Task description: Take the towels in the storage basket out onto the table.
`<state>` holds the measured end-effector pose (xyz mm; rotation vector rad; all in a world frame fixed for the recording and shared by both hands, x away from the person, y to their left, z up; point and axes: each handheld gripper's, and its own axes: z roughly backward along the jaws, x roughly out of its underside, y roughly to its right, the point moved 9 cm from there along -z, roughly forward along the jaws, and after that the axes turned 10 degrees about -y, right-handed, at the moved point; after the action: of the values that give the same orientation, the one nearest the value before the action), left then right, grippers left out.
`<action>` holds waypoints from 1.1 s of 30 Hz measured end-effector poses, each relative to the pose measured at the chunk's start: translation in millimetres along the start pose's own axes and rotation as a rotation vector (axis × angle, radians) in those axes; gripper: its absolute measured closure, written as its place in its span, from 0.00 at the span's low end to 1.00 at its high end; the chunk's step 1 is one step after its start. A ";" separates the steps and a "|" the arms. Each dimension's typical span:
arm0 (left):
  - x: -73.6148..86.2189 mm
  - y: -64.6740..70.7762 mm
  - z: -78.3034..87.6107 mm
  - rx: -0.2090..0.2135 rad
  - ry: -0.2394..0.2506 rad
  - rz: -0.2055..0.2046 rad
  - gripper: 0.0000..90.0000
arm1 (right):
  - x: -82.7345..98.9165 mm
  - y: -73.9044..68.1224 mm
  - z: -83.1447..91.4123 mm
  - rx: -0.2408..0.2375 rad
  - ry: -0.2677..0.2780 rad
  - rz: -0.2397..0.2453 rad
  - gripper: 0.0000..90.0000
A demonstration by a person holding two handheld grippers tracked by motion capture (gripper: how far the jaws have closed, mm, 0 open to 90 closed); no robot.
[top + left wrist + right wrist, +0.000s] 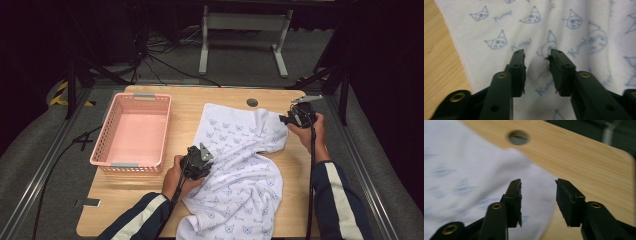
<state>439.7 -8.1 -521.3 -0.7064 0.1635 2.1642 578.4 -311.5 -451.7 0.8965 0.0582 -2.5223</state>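
Observation:
A white towel [235,170] printed with small blue cat faces lies rumpled across the right half of the wooden table [185,107]. My left gripper [198,163] rests at the towel's left edge. In the left gripper view its jaws [536,53] stand apart just over the towel [499,30], where a soft fold rises between them without being pinched. My right gripper [296,118] hovers at the towel's far right corner. In the right gripper view it [537,182] is open above that blurred edge of the towel [461,170], with nothing gripped.
A pink plastic basket [106,131] stands on the table's left side with nothing in it. A round cable hole [252,102] sits near the far edge, close to the towel's corner [518,137]. Bare wood [586,160] lies to the right of the towel. Beyond the table are frame legs and cables.

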 end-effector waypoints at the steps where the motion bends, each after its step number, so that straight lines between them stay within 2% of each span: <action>1: -2.4 -0.9 -0.3 -0.002 0.005 -0.003 0.68 | 8.0 -23.8 13.0 -0.094 0.032 0.087 0.65; 2: -6.2 -2.7 -0.8 -0.008 0.020 0.009 0.68 | 8.0 -23.8 13.0 -0.094 0.032 0.087 0.65; 3: -8.9 -3.4 -0.9 0.007 0.022 0.022 0.68 | 14.9 -38.0 18.1 -0.144 0.035 0.124 0.67; 4: -11.4 -3.1 -2.2 0.027 0.019 0.024 0.68 | 23.1 -52.9 21.4 -0.185 0.028 0.167 0.70; 5: -13.4 -4.5 -5.0 0.014 0.013 0.017 0.68 | 42.5 -83.4 25.2 -0.283 -0.007 0.256 0.70; 6: -15.1 -5.4 -8.3 0.006 0.011 0.018 0.68 | 42.5 -83.4 25.2 -0.283 -0.007 0.256 0.70; 7: -17.8 -5.2 -12.4 0.027 -0.002 0.022 0.70 | 58.9 -109.2 28.3 -0.362 -0.031 0.283 0.69; 8: -17.8 -5.2 -12.4 0.027 -0.002 0.022 0.70 | 58.9 -109.2 28.3 -0.362 -0.031 0.283 0.69; 9: -20.3 -5.6 -14.8 0.016 -0.001 0.019 0.70 | 67.5 -119.3 28.9 -0.359 -0.057 0.325 0.67; 10: -21.7 -6.4 -15.5 0.011 0.003 0.020 0.70 | 76.4 -127.9 28.2 -0.350 -0.076 0.342 0.67; 11: -23.4 -6.3 -17.0 0.024 0.003 0.033 0.70 | 82.1 -132.8 27.7 -0.361 -0.096 0.336 0.67; 12: -23.7 -6.6 -18.1 0.023 -0.006 0.027 0.72 | 97.9 -138.6 23.8 -0.328 -0.149 0.379 0.69; 13: -22.5 -7.3 -19.9 0.012 -0.026 0.007 0.72 | 97.9 -138.6 23.8 -0.328 -0.149 0.379 0.69; 14: -21.6 -7.4 -21.1 0.017 -0.024 -0.001 0.74 | 105.4 -138.9 21.6 -0.308 -0.168 0.374 0.75; 15: -21.6 -8.8 -21.3 0.011 -0.021 -0.003 0.76 | 112.1 -139.3 21.7 -0.310 -0.162 0.361 0.77; 16: -20.4 -10.4 -20.4 -0.009 -0.039 -0.013 0.79 | 118.4 -137.8 26.2 -0.314 -0.164 0.350 0.83; 17: -19.4 -11.9 -19.9 -0.025 -0.047 -0.018 0.82 | 123.5 -138.1 30.2 -0.316 -0.165 0.350 0.86; 18: -19.4 -11.9 -19.9 -0.025 -0.047 -0.018 0.84 | 132.1 -141.6 36.9 -0.332 -0.162 0.346 0.90; 19: -18.1 -12.6 -19.2 -0.027 -0.058 -0.015 0.84 | 132.1 -141.6 36.9 -0.332 -0.162 0.346 0.90; 20: -16.6 -14.3 -18.6 -0.030 -0.062 -0.020 0.88 | 147.9 -148.7 49.4 -0.358 -0.165 0.364 0.92; 24: -12.1 -13.8 -15.1 -0.019 -0.082 -0.013 0.89 | 171.8 -158.2 69.3 -0.395 -0.184 0.352 0.90; 25: -10.3 -13.4 -13.3 -0.009 -0.094 -0.019 0.89 | 185.2 -164.2 80.3 -0.435 -0.191 0.331 0.88; 27: -5.4 -10.8 -8.5 0.008 -0.120 -0.044 0.88 | 193.4 -166.6 87.1 -0.425 -0.191 0.324 0.86; 28: -5.4 -10.8 -8.5 0.008 -0.120 -0.044 0.88 | 193.4 -166.6 87.1 -0.425 -0.191 0.324 0.86; 31: -0.6 -7.4 -4.8 0.028 -0.123 -0.046 0.84 | 198.2 -167.1 92.7 -0.433 -0.215 0.325 0.76; 32: 0.4 -4.2 -2.8 0.054 -0.117 -0.030 0.84 | 198.2 -167.1 92.7 -0.433 -0.215 0.325 0.76; 33: -1.1 1.2 0.1 0.099 -0.075 -0.048 0.79 | 195.9 -164.5 92.7 -0.421 -0.218 0.320 0.68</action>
<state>439.3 -9.6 -520.7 -0.5665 0.2106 2.1180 318.7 -261.9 -516.0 0.4228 0.3351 -2.1754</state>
